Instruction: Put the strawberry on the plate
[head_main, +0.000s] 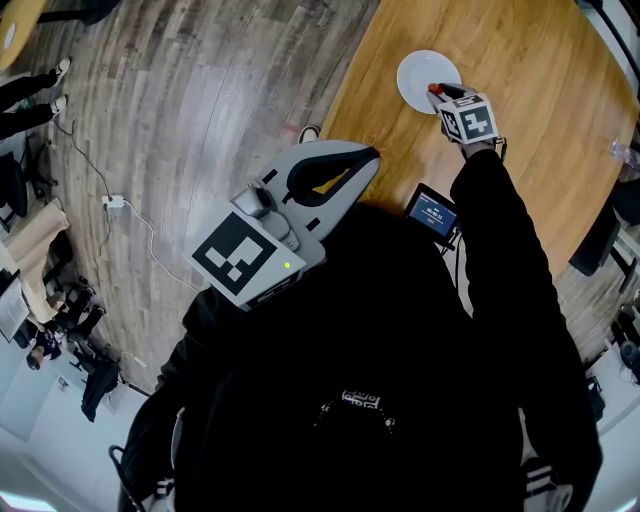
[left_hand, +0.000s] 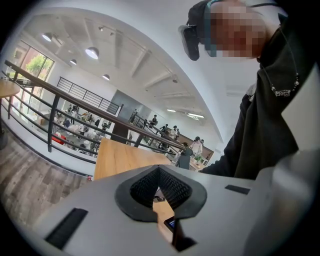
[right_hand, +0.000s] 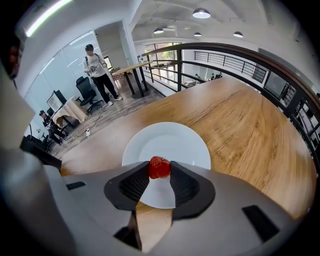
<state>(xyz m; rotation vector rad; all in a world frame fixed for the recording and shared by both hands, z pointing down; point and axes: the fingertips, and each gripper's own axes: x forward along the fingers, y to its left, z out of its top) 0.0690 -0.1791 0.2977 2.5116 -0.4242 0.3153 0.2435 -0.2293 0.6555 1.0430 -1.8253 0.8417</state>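
Strawberry (right_hand: 159, 167) in right claw (right_hand: 160, 170), over white plate (right_hand: 175, 142), possibly just clear.

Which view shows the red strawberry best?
Right gripper view: the red strawberry sits clamped in the right gripper, over the round white plate. The head view shows only a red speck; the left gripper view misses it.

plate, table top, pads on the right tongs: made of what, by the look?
Plate: plain white, smooth, soft gloss; likely ceramic or melamine. Table top: warm wood grain, satin sheen; solid or veneer, cannot tell. Pads of the right tongs, shut on the strawberry: black, matte, finely ribbed; probably rubber or printed plastic.
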